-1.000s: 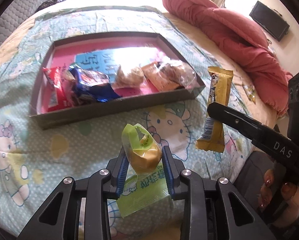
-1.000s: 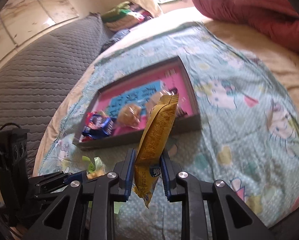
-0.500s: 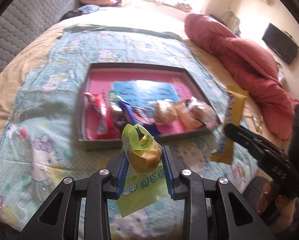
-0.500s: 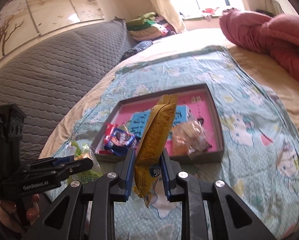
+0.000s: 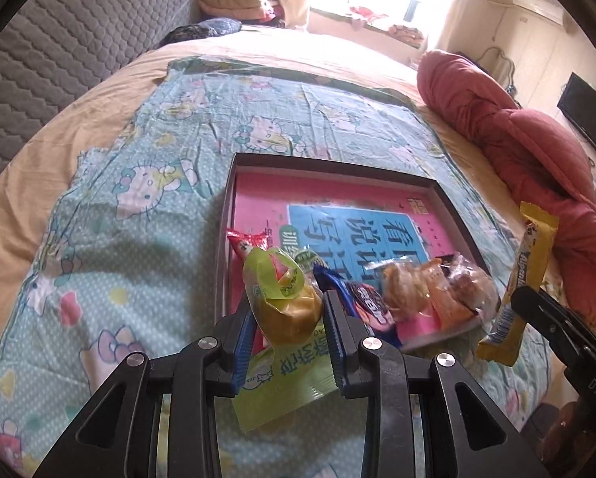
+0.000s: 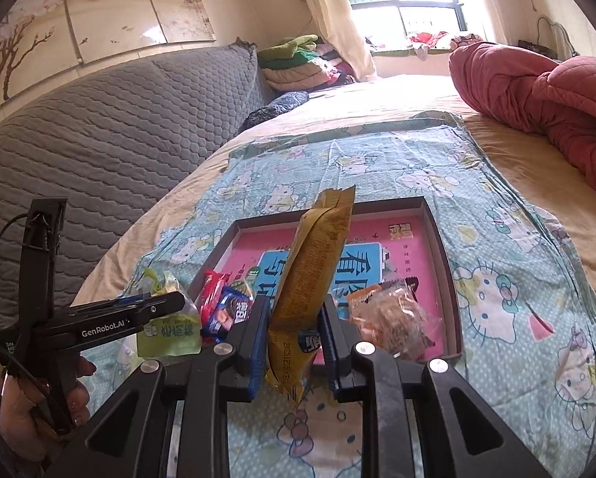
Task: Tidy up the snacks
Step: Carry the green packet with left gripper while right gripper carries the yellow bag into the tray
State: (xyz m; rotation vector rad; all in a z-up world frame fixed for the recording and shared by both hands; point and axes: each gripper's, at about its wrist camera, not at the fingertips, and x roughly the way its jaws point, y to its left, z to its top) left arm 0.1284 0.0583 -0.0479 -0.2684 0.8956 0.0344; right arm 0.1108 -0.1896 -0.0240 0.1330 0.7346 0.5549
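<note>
My left gripper is shut on a green packet with a yellow cake, held above the near left corner of the tray. My right gripper is shut on a yellow wrapped bar, which stands upright in front of the tray. The tray has a grey rim and a pink floor with a blue label. Along its near edge lie a red packet, a blue cookie packet and clear-wrapped pastries. The other gripper shows in each view, the right gripper and the left gripper.
The tray lies on a teal cartoon-print cloth spread over a beige bed. A red quilt is bunched at the right. A grey padded headboard runs along the left, with folded clothes behind it. A hand grips the left tool.
Both grippers have risen and swung with their snacks still held. The tray has shifted right and lower in the left wrist view, and more of the room shows in the right wrist view.
</note>
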